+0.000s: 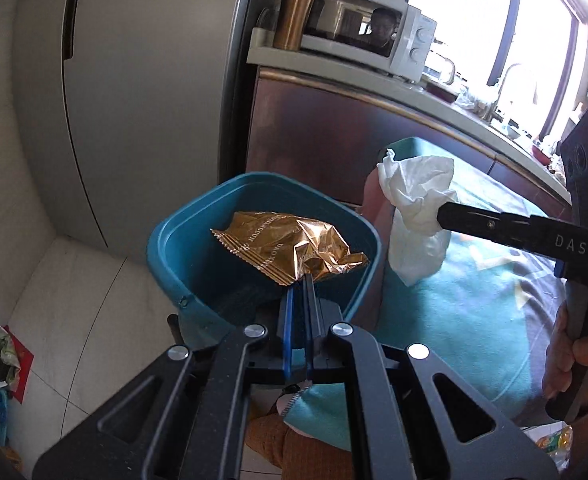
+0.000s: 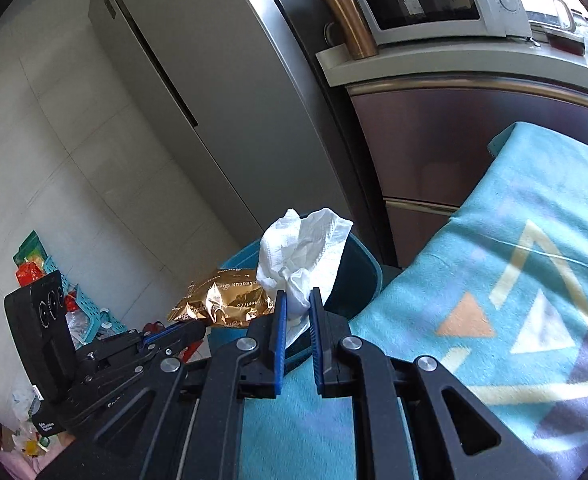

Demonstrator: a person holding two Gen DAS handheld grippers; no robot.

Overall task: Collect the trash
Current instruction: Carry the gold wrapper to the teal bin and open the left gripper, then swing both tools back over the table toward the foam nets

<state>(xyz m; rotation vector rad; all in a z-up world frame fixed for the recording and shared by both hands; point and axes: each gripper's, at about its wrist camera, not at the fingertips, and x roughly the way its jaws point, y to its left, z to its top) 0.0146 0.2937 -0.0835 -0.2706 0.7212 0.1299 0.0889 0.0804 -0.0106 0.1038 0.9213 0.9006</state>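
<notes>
near: my left gripper (image 1: 301,280) fingers pinched shut on gold wrapper (image 1: 294,244), held over teal bin (image 1: 166,240) mouth | right: right gripper (image 2: 297,300) fingers clamped on white tissue (image 2: 297,252), beside the bin rim, above the patterned cloth (image 2: 493,280) | risk: I judge tissue released now falls outside | far: fridge (image 1: 134,80)

Left claw (image 1: 298,280) closed on corner of gold foil wrapper (image 1: 290,242), wrapper held over open teal bin (image 1: 198,216). Right claw (image 1: 443,213) enters from right, clamped on crumpled white tissue (image 1: 415,192), just beside bin's rim. Hand (image 1: 573,364) grips its handle. Teal patterned cloth (image 1: 465,312) beneath. Microwave (image 1: 373,36) on bench (image 1: 433,100) behind.
</notes>
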